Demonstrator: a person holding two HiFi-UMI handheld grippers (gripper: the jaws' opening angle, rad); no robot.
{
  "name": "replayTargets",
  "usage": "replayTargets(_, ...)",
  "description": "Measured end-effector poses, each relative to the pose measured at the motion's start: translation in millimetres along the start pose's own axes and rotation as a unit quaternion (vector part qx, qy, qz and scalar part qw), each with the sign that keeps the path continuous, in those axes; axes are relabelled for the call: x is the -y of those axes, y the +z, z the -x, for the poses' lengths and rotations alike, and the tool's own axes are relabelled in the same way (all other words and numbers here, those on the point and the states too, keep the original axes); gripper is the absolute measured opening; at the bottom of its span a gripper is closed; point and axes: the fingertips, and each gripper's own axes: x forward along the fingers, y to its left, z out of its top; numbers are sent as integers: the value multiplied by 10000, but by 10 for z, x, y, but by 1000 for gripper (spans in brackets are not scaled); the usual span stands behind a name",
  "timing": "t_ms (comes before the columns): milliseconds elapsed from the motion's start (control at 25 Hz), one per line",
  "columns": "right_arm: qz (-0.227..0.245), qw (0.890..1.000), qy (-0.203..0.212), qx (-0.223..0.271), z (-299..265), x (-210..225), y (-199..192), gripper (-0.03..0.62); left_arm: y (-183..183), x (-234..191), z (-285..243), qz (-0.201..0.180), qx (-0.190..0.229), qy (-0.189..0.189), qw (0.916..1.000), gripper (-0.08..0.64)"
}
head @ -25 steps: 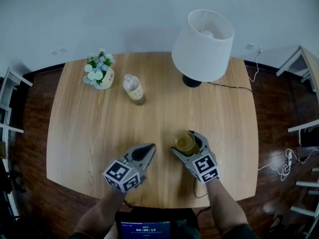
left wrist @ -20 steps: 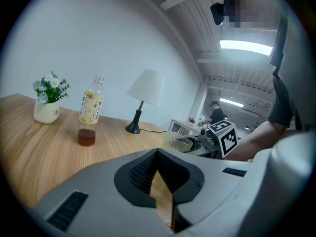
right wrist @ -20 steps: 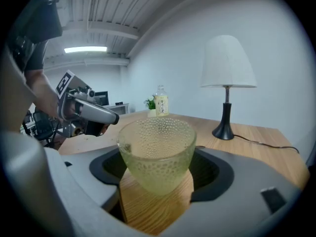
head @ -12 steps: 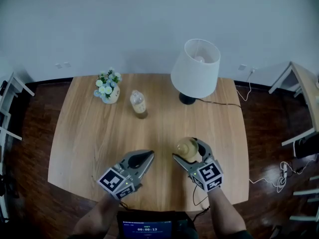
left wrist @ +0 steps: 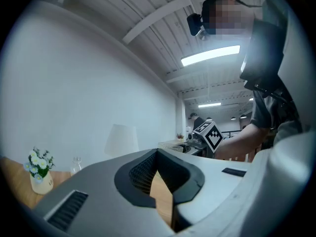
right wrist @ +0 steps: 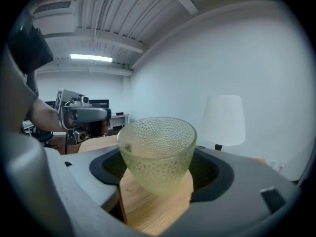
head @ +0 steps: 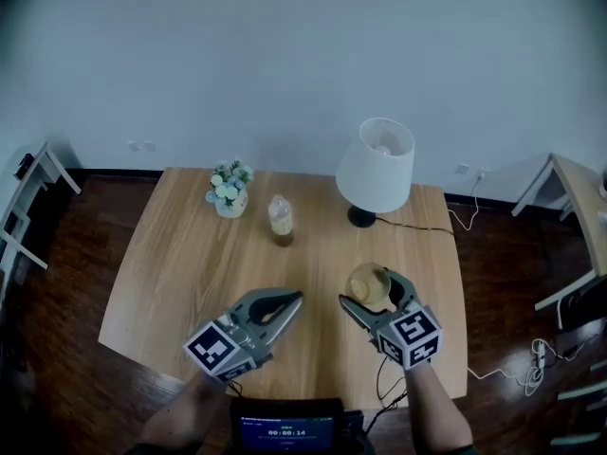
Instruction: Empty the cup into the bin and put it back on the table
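**Cup up in R tongs, no bin in sight**

R gripper [head: 372, 292] is clamped on the dimpled glass cup [right wrist: 158, 152]. Cup is upright, apparently off the table [head: 180, 254], over its near-right part. Contents: can't tell. L gripper [head: 295, 299] is clenched w/ nothing in it, near-left.

Risks:
- Cup tapers toward the base and glass is slick, so it could slide through the pads once tipped.
- Bin isn't in any view. Tilting before it's found means a spill on table or floor.
- A wide swing could clip the lamp [head: 376, 164] or bottle [head: 281, 218], though both are well apart.
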Motion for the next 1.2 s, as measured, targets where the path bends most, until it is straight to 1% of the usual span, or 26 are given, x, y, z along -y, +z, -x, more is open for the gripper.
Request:
replayTargets(120,36,10000,54,18,50,-22,97,383,265,27,45,-365,281,-91,9989,0)
replayTargets(240,10,9999,99,23,116,-39,191,383,473,99,96,-615,405,-248,9970,0)
replayTargets(360,60,9998,169,122,172,-47,371,383,710,198,137,-905,517,-419,9937,0)
replayTargets(480,151,9995,201,197,236,-60,537,383,921,285,183,-1068,681,-579,9903,0)
replayTargets(560,186,9992,258,223,270,-93,627,383,1006,313,232,-1140,734,-605,9889,0)
replayTargets(640,236,9989,346,213,284,-135,703,383,1027,314,281,-1223,679,-557,9886,0)
replayTargets(760,309,9980,514,189,271,-198,773,383,1010,318,358,-1247,596,-447,9894,0)
replayTargets(880,363,9962,769,183,203,-303,848,383,999,345,463,-1258,478,-305,9904,0)
replayTargets(1080,561,9908,1223,142,-22,-574,954,383,943,349,782,-1291,285,68,9912,0)
replayTargets(1200,601,9868,1497,151,-222,-868,1038,383,937,275,1096,-1278,206,345,9910,0)
